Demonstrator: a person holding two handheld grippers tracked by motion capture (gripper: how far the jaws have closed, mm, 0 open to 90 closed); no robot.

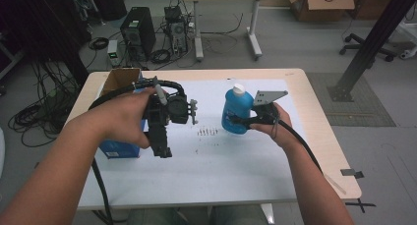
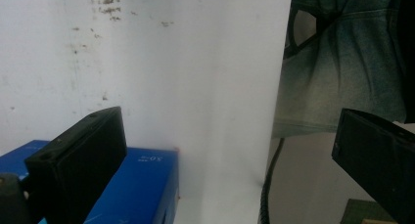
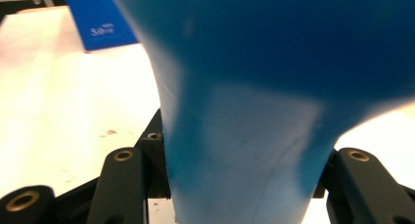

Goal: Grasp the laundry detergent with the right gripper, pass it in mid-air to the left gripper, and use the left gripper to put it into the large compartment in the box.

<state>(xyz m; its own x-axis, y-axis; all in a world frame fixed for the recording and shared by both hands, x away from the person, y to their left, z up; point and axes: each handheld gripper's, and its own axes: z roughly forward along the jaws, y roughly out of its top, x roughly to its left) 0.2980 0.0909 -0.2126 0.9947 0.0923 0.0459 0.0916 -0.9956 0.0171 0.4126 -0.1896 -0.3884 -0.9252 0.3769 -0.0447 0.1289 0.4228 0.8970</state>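
A blue bottle (image 1: 234, 112) with a white cap stands upright over the white sheet, right of the table's middle. My right gripper (image 1: 242, 121) is shut on its lower body from the right side. In the right gripper view the bottle (image 3: 254, 101) narrows between the two black jaws, which press on its sides. My left gripper (image 1: 162, 150) is held above the table's left part, its jaws pointing back toward the person. Seen in the left gripper view, the left gripper (image 2: 227, 155) is open with nothing between its jaws.
A blue carton (image 1: 118, 149) lies under the left hand, seen also as the blue carton (image 2: 139, 185) by the left jaw. An open cardboard box (image 1: 119, 80) sits at the back left. Dark specks (image 1: 206, 132) mark the white sheet (image 1: 206, 171).
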